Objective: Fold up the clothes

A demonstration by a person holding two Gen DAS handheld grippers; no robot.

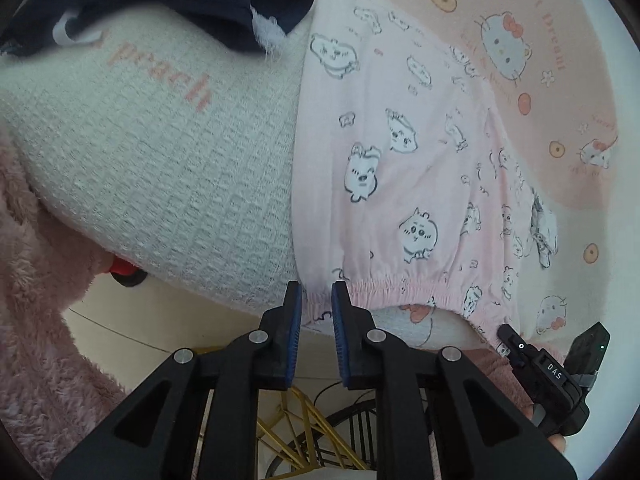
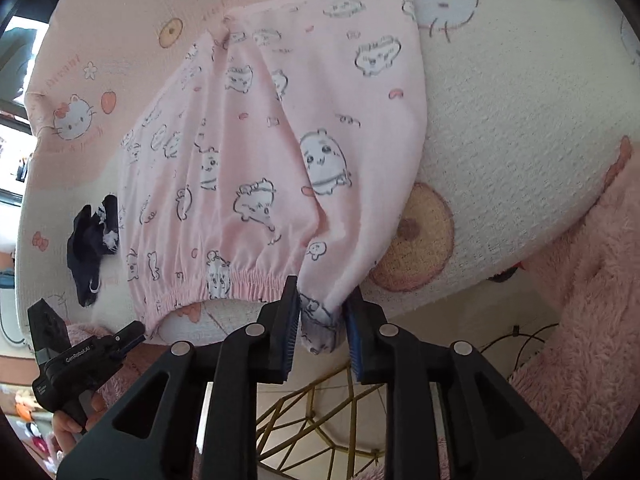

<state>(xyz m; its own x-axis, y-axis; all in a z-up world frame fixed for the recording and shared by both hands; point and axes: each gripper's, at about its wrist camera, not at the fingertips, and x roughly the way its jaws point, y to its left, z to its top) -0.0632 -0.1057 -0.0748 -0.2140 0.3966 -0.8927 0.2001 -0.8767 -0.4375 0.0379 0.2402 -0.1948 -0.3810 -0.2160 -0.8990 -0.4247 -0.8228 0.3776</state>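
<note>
- While the left gripper point(image 1: 316, 304) has its blue-padded fingers set narrowly on either side of the elastic waistband, it is hard to tell whether the pads truly pinch the cloth or only flank it.
- The right gripper point(image 2: 322, 312) has a bunched corner of the same waistband hanging between its fingers; the gap looks a little wider, and the cloth seems caught there, though I cannot tell how firmly.
- The pink pyjama trousers point(image 1: 400, 152) lie spread on the bed cover point(image 1: 160, 152), the waistband at the near edge by both tools and the legs running away from them.
- One leg appears to lie partly over the other along the right side, so a lengthwise fold may be begun; no crosswise fold shows yet.
- By my judgement the task is early: the waist is taken at its two corners, and the halving and squaring up remain.
- A dark navy garment point(image 1: 160, 0) lies crumpled beyond the trousers, unfolded, and well apart from both tools.
</note>
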